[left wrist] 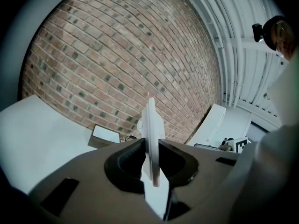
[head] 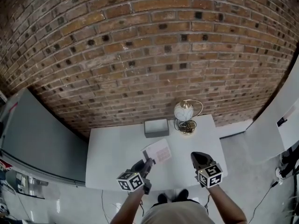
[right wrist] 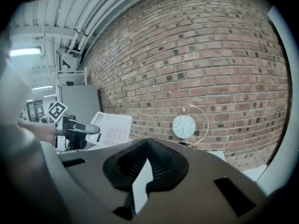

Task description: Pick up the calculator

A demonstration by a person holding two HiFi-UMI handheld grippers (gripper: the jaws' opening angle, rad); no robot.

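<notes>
Head view: calculator (head: 158, 151) aloft, clear of table (head: 107, 157)

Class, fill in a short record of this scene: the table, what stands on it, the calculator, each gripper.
table: white, before a brick wall
on table: grey box, globe ornament
calculator: white, held up off the table
left gripper: shut on the calculator
right gripper: shut, empty
</notes>
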